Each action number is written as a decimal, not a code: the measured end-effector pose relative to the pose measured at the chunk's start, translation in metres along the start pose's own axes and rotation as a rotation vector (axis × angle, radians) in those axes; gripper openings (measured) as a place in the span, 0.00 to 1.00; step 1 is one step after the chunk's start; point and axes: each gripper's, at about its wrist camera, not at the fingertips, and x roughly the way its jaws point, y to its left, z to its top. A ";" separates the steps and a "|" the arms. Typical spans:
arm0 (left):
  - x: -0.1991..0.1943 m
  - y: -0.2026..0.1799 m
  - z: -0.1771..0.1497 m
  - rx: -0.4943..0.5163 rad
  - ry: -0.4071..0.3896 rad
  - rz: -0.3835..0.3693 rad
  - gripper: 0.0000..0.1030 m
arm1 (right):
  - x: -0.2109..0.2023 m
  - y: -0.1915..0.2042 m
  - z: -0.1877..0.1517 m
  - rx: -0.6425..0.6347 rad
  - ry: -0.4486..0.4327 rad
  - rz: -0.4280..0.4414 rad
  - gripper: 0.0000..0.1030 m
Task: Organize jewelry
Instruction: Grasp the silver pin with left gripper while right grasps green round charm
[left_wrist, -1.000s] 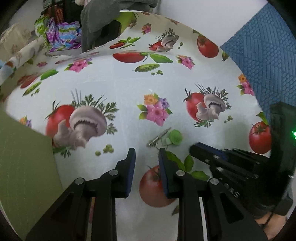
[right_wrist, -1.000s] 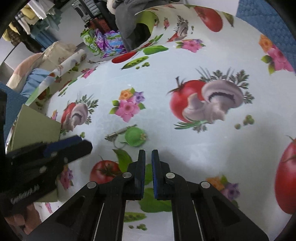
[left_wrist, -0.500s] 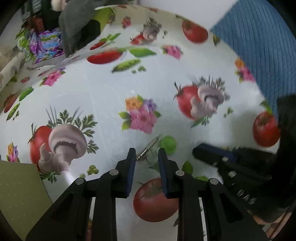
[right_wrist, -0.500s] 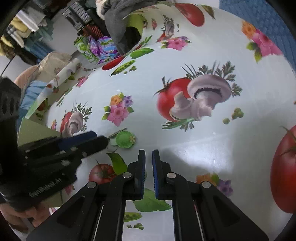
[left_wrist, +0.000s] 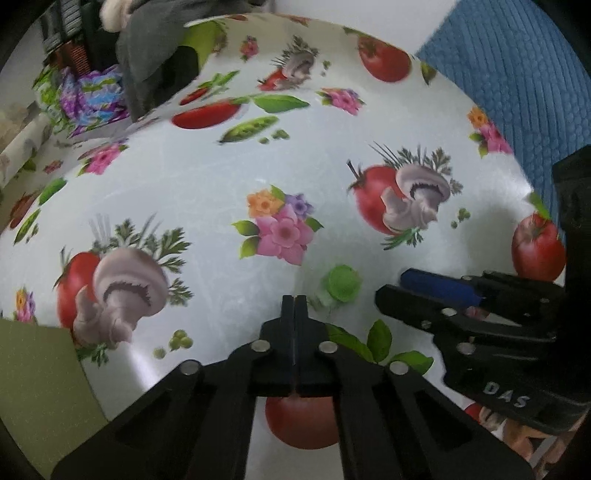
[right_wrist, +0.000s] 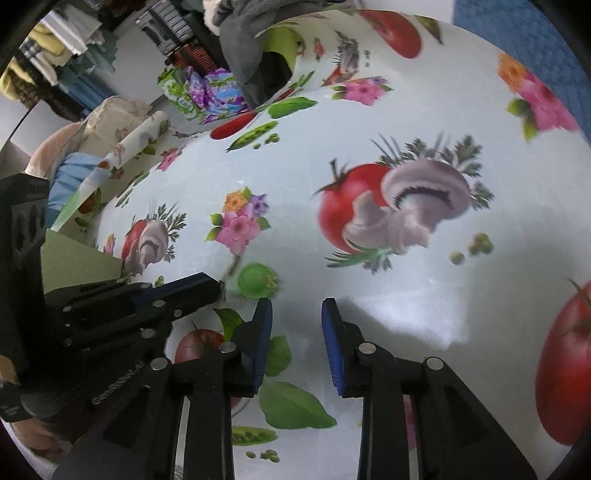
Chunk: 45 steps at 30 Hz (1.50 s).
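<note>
Left wrist view: left tongs (left_wrist: 294, 301) pressed together low over the surface (left_wrist: 207, 184); green charm (left_wrist: 340, 283) at one o'clock, just beside; right tongs (right_wrist: 296, 314) apart; green pad (left_wrist: 33, 387) at eight o'clock.

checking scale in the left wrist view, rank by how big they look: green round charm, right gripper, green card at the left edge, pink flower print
1. right gripper, nearest the camera, so inflated
2. green card, cut off by the frame
3. pink flower print
4. green round charm

A vegetable-print tablecloth (left_wrist: 177, 177) covers the table; a blue quilted fabric (left_wrist: 517, 74) lies beyond.
</note>
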 end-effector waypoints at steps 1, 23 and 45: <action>-0.004 0.003 -0.001 -0.027 -0.009 -0.004 0.00 | 0.001 0.002 0.001 -0.008 -0.001 0.000 0.25; -0.014 0.013 -0.014 -0.073 0.012 -0.072 0.00 | 0.006 0.028 -0.001 -0.160 -0.046 0.000 0.23; 0.011 -0.026 -0.002 0.220 0.027 0.047 0.27 | -0.022 -0.002 -0.044 0.088 -0.009 -0.187 0.23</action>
